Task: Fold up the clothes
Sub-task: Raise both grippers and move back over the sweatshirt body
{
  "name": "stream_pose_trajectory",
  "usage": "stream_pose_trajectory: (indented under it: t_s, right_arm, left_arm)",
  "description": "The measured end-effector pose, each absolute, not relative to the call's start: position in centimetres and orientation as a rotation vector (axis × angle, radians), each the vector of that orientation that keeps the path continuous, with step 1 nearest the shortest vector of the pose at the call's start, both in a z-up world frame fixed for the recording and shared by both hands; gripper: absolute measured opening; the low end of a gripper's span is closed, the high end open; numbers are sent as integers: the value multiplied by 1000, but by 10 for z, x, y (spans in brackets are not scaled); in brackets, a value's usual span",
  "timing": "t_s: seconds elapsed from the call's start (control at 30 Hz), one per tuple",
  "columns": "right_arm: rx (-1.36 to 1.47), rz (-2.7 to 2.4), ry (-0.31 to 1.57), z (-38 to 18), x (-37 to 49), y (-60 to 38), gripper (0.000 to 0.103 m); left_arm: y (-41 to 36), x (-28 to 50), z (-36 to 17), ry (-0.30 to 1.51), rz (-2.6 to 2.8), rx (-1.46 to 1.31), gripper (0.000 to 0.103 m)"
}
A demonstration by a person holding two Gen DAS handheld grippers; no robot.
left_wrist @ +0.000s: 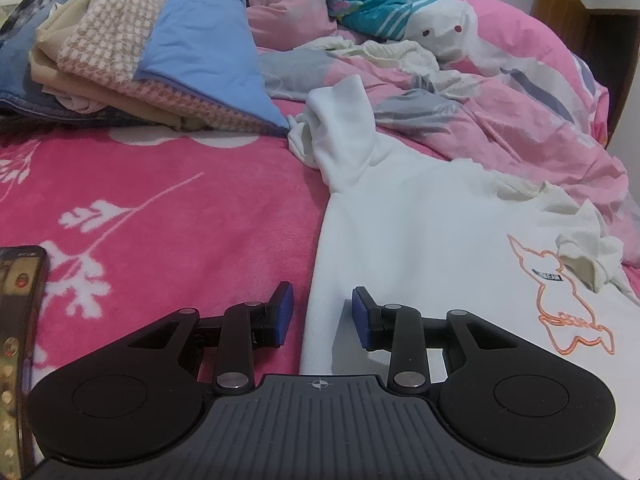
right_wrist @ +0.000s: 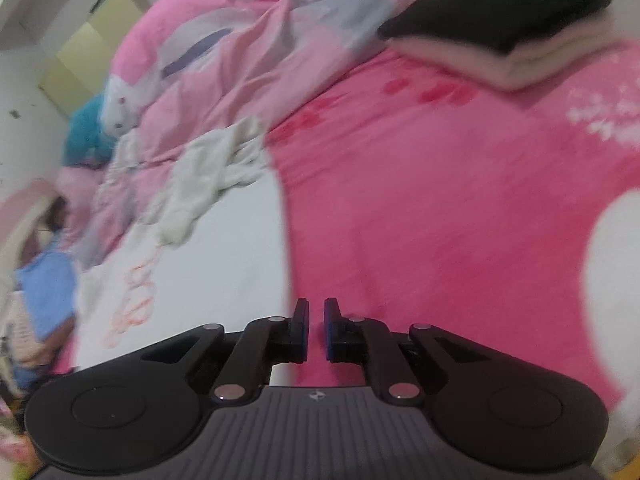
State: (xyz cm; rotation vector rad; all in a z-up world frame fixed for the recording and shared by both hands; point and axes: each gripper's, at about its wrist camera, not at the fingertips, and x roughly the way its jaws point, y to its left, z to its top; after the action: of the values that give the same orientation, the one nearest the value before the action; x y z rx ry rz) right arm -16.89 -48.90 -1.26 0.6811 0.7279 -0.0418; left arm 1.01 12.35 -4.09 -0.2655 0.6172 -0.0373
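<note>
1 white sweatshirt [left_wrist: 420, 240], 2 empty claws, 1 heap of clothes [left_wrist: 132, 60].

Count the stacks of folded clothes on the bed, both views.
2. A tall multicolour stack, blue piece on top, sits far left in the left wrist view. A short stack, black over cream, sits top right in the right wrist view. The rumpled duvet may hide more.

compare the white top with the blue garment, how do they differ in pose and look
The white top lies spread flat on the pink blanket; the blue garment is folded and leans on a pile of clothes. The white top has an orange outline drawing on it; the blue garment is plain. The white top's sleeve is bunched; the blue garment's faces are smooth. Both lie on the same bed.
</note>
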Motion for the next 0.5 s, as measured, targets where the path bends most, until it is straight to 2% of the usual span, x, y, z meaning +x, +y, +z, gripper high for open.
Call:
stream_pose_trajectory:
  t_s: [0.07,0.17,0.23,0.37,0.5]
  right_arm:
    - [683,-13,756,-17,-167,-479,14]
    - [674,11,764,-23,-176,-466,14]
    - [663,2,736,-26,-189,-460,4]
    - [827,2,674,-48,-208,-476,3]
    - [908,20,628,-49,-220,-481,8]
  left_arm:
    - [123,0,-36,608,-38,-259,35]
    - [122,-18,-28,602,-75,-253,36]
    - [121,-31,-27,609,-112,-242,36]
    - [117,-42,-36,634,-112,-185,36]
    - [116,-45,-31,632,-127,-170,36]
